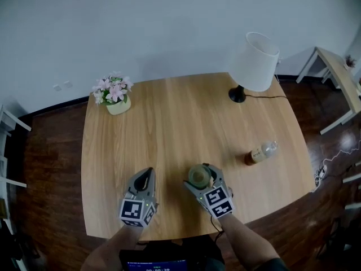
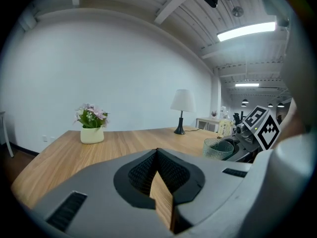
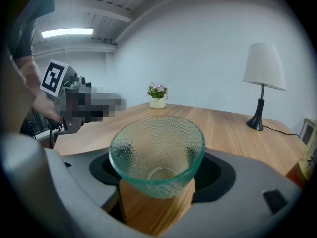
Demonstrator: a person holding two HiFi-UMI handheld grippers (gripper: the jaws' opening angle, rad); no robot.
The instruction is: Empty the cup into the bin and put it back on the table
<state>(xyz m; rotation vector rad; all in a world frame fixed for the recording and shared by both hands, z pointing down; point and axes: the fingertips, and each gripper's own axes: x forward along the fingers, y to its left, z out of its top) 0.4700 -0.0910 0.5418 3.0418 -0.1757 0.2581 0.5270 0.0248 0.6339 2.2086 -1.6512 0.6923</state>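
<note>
At 10 o'clock on the pale wooden table [image 1: 186,114], a small cream pot [image 1: 118,106] filled with pink flowers [image 1: 113,88]; at 7 o'clock, clenched on nothing, the left gripper [image 1: 150,171]. At 6 o'clock near the front edge, grasped upright by the right gripper [image 1: 198,178] pressing on its wall: the dimpled green-tinted glass cup [image 3: 156,152], apparently empty, probably light, stiff, slick and breakable, so best gripped low on the wall, gently, and set down softly. Further right, a white-shaded lamp [image 1: 255,61] at 1 o'clock and, at 3 o'clock, a clear plastic bottle [image 1: 262,151] lying sideways with brownish liquid [image 1: 250,158] inside.
</note>
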